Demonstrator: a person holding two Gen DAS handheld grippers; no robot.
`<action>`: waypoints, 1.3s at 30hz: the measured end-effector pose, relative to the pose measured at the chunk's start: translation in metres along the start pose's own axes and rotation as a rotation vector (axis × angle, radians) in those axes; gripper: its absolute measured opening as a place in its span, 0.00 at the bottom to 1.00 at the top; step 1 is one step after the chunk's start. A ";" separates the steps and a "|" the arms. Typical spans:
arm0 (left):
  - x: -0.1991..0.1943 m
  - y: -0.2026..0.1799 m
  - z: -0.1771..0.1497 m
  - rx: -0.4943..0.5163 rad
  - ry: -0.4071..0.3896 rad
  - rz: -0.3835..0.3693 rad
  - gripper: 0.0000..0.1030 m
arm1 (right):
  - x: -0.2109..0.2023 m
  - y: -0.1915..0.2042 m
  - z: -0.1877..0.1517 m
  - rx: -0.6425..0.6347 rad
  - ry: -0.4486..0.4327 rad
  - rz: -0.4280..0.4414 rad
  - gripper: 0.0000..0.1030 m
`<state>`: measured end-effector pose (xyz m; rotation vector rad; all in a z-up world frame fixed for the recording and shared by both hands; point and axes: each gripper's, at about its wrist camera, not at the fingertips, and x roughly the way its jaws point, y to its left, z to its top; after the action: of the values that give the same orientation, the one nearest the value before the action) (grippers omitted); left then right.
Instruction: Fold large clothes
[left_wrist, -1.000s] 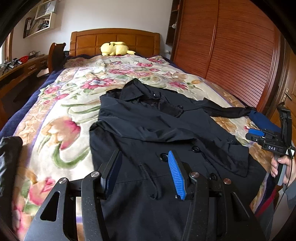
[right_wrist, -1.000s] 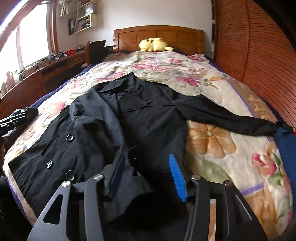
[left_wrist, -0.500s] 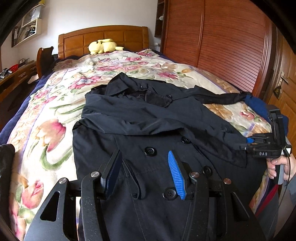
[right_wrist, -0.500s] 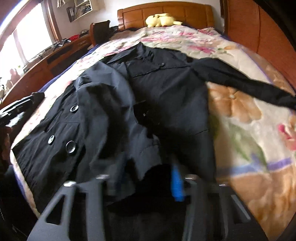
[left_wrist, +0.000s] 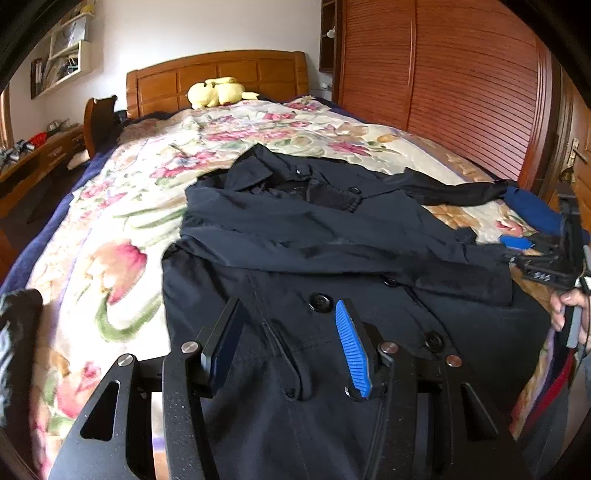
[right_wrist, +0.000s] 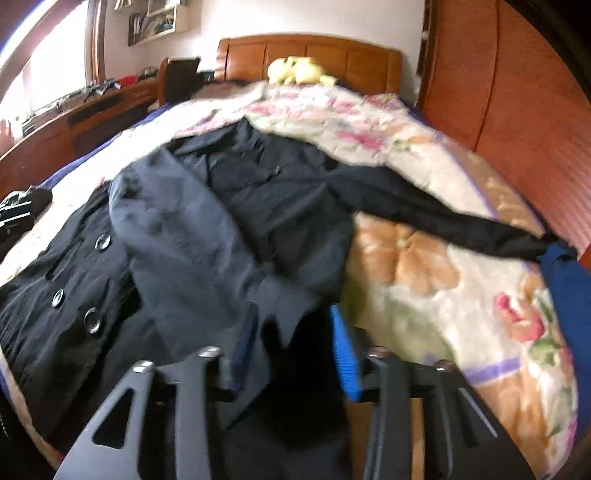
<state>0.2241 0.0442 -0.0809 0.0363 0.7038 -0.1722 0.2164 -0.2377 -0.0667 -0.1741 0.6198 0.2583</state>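
A black double-breasted coat (left_wrist: 332, 240) lies front-up on the flowered bedspread (left_wrist: 122, 229), collar toward the headboard. One sleeve is folded across its chest; the other sleeve (right_wrist: 443, 218) stretches out to the right bed edge. My left gripper (left_wrist: 286, 328) is open and empty, low over the coat's lower front near the buttons. My right gripper (right_wrist: 291, 332) is open over the cuff (right_wrist: 284, 299) of the folded sleeve; the view is blurred. It also shows at the right edge of the left wrist view (left_wrist: 543, 254).
A yellow plush toy (left_wrist: 218, 92) sits at the wooden headboard. A slatted wooden wardrobe (left_wrist: 461, 85) runs along the right of the bed. A desk with a chair (right_wrist: 110, 107) stands on the left. A blue cloth (right_wrist: 569, 295) lies at the right bed edge.
My left gripper has moved right, over the coat's buttoned front. My right gripper has swung over the folded sleeve's cuff, and its view has gone blurred.
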 end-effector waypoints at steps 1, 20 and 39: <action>0.001 0.001 0.002 0.009 0.005 0.015 0.51 | -0.003 0.001 0.002 0.005 -0.015 0.011 0.54; 0.066 0.057 0.047 -0.088 0.078 0.096 0.51 | 0.069 0.021 -0.019 -0.098 0.059 0.129 0.60; 0.182 0.139 0.072 -0.251 0.182 0.194 0.51 | 0.065 0.028 -0.021 -0.105 0.045 0.130 0.60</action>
<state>0.4302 0.1486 -0.1471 -0.1214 0.8940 0.1074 0.2473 -0.2043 -0.1243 -0.2420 0.6641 0.4136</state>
